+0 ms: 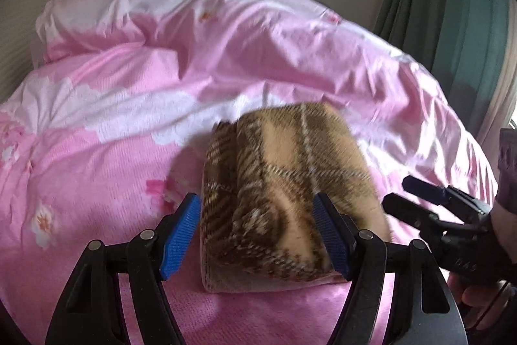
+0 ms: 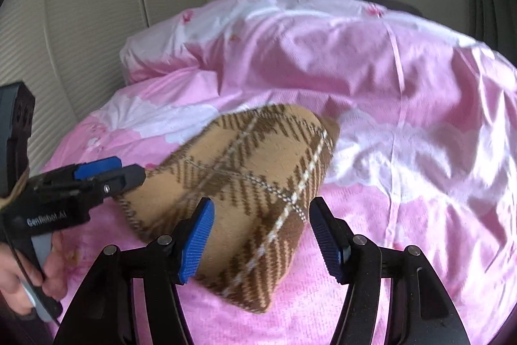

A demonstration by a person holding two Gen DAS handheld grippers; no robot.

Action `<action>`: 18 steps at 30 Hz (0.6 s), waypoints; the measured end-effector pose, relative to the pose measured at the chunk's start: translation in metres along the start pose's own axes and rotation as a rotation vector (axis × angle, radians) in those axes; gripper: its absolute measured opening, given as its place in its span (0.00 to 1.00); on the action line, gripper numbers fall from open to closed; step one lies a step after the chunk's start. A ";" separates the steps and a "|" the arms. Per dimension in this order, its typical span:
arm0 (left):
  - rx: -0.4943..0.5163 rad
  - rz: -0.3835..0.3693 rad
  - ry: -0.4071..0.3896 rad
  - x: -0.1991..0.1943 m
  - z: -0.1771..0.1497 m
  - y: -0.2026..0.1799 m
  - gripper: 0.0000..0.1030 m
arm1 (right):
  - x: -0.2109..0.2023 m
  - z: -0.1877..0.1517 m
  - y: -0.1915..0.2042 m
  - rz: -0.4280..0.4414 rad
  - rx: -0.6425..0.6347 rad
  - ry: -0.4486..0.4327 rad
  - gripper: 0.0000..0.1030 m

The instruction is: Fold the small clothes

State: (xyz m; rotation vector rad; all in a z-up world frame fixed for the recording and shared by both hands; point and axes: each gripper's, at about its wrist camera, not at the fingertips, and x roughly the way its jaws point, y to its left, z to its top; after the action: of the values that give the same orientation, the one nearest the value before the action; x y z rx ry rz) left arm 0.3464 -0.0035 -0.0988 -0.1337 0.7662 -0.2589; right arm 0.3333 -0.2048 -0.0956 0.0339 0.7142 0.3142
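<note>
A small tan and brown plaid garment [image 1: 290,183] lies folded into a thick bundle on the pink flowered bedding [image 1: 113,151]. In the left wrist view my left gripper [image 1: 257,235] stands open over the bundle's near end, its blue pads [image 1: 181,235] wide apart and not pressing. The right gripper [image 1: 400,193] comes in from the right, its black fingers spread beside the bundle's edge. In the right wrist view the garment [image 2: 245,170] lies diagonally and my right gripper [image 2: 261,238] is open above its near corner. The left gripper [image 2: 126,173] points at the garment's left corner.
A rumpled pink duvet [image 2: 355,54] is heaped at the back and right of the bed. A green curtain [image 1: 452,21] hangs at the far right. A beige padded headboard [image 2: 80,21] rises behind the bed. A person's hand [image 2: 19,280] holds the left gripper's handle.
</note>
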 end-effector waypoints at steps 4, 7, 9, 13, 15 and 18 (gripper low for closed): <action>-0.011 0.038 0.092 0.026 -0.014 0.011 0.49 | 0.009 0.000 -0.003 -0.002 -0.014 0.016 0.60; -0.075 0.004 0.092 0.026 -0.017 0.018 0.41 | 0.009 0.014 -0.006 -0.021 -0.070 -0.007 0.60; -0.116 0.007 0.078 0.023 -0.019 0.020 0.40 | 0.011 0.029 -0.005 -0.021 -0.124 -0.022 0.60; -0.182 0.041 0.041 0.020 -0.026 0.018 0.40 | 0.028 0.069 0.004 0.040 -0.328 -0.053 0.60; -0.214 0.057 0.017 0.017 -0.028 0.016 0.40 | 0.044 0.087 0.009 0.116 -0.415 -0.019 0.60; -0.292 0.063 -0.013 0.015 -0.033 0.021 0.40 | 0.075 0.108 0.016 0.211 -0.535 0.078 0.60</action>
State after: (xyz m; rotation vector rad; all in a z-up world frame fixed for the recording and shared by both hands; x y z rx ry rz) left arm 0.3371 0.0118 -0.1368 -0.3864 0.7906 -0.0851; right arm 0.4523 -0.1590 -0.0599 -0.4149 0.6861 0.7040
